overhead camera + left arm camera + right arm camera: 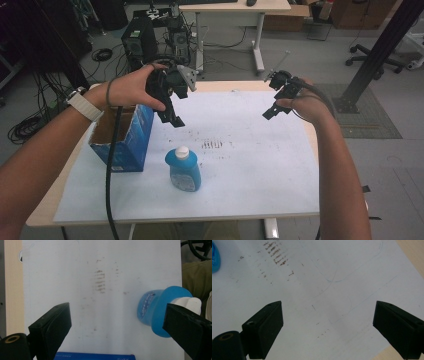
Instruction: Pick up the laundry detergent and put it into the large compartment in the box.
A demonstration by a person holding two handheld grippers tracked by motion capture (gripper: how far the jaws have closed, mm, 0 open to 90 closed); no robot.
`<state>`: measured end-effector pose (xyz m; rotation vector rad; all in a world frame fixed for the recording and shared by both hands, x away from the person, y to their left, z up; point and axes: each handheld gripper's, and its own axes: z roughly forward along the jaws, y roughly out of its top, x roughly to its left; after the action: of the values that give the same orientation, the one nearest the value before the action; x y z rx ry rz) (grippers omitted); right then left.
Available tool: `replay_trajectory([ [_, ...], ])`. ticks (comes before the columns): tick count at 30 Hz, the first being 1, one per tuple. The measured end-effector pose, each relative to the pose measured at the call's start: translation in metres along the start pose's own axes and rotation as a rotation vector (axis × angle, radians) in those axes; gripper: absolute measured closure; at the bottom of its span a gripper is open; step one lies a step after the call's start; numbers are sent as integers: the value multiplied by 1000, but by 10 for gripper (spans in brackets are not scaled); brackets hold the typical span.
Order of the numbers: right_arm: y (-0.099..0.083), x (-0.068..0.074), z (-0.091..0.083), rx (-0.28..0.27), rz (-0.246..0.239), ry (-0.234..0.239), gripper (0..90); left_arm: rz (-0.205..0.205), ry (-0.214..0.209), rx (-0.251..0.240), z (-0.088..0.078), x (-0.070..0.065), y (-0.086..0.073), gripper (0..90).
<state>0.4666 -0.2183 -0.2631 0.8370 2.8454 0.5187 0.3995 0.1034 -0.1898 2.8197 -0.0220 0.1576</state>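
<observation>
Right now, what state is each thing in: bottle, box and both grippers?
Bottle: upright on the sheet, white cap on, untouched.
Box: open at the top, standing at the sheet's left edge.
Left gripper: jaws open, empty, above the sheet.
Right gripper: jaws open, empty, above the sheet.

- Your bottle (pixel 183 170) looks like smooth, slightly glossy blue plastic with a white plastic cap (pixel 182 151).
- Your box (pixel 126 140) is printed cardboard, raw brown inside.
- The table sheet (pixel 260 165) looks matt white, scuffed with brown marks.
- Your gripper pads (pixel 265 327) are matt black.
</observation>
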Motion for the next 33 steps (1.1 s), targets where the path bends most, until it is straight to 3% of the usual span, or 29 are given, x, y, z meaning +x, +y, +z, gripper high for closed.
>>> replay_trajectory([
  [18, 3, 1, 2, -6, -8, 1, 83, -4, 9, -11, -6, -3, -3, 77],
  [33, 1, 2, -1, -6, -2, -8, 81, 30, -9, -30, -12, -8, -3, 84],
])
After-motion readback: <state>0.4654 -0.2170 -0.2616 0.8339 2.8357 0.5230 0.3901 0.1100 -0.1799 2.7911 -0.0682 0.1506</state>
